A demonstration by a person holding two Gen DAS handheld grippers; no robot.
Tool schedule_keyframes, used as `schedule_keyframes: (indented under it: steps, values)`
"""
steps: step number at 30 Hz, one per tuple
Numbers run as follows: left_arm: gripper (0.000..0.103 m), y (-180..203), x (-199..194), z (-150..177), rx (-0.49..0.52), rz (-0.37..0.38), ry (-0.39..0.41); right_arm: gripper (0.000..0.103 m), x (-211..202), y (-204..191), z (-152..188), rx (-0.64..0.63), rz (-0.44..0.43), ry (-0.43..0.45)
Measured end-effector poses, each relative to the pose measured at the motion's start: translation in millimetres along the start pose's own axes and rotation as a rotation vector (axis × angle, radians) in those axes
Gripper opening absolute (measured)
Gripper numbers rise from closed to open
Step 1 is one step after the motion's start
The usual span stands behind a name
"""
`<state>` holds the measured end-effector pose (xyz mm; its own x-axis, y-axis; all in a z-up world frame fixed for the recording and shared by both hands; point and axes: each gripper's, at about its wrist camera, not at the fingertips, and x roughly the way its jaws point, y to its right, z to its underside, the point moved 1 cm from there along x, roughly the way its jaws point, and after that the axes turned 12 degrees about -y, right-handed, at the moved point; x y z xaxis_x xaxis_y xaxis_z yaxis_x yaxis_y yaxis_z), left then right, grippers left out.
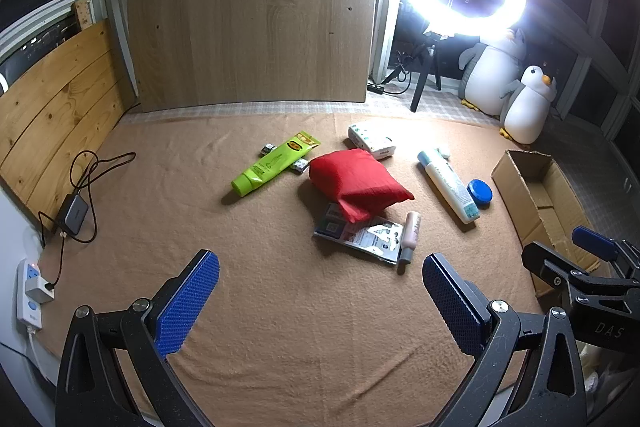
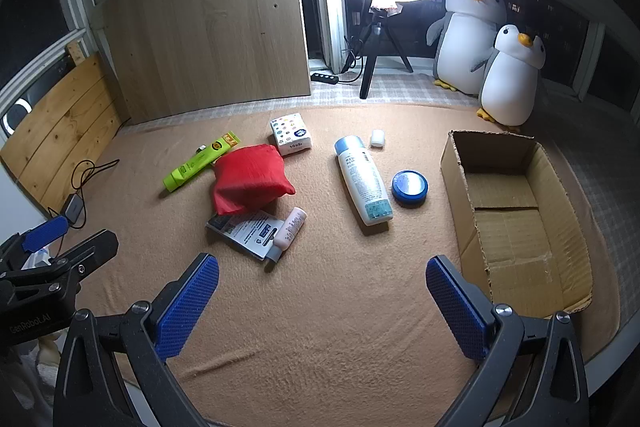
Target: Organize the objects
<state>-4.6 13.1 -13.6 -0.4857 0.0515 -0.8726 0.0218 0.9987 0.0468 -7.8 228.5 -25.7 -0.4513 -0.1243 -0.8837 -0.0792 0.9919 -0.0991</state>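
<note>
Nothing packed yet: open brown cardboard box (image 2: pixel 516 211) empty on the tan blanket (image 2: pixel 320 327). Left of box: blue round tin (image 2: pixel 409 188), white bottle (image 2: pixel 363 180), red pouch (image 2: pixel 250 177). Left tool (image 1: pixel 320 303) and right tool (image 2: pixel 322 303) spread wide, empty. Next: a first pick, probably the tin nearest the box.

Red pouch (image 2: pixel 250 177); lime-green tube (image 2: pixel 200 161); blue round tin (image 2: pixel 409 187); tan blanket (image 2: pixel 320 307); brown cardboard box (image 2: pixel 516 219).

Both wrist cams tilt down, side by side; share red pouch (image 1: pixel 358 183), box (image 2: pixel 516 223).
</note>
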Motion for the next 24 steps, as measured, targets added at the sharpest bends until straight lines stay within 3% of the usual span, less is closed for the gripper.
schedule_keyframes:
  steps: [24]
  values:
    - [0.103,2.7,4.7,-0.4,0.003,0.002,-0.001,0.102,4.3,2.1,-3.2,0.012,-0.014,-0.022]
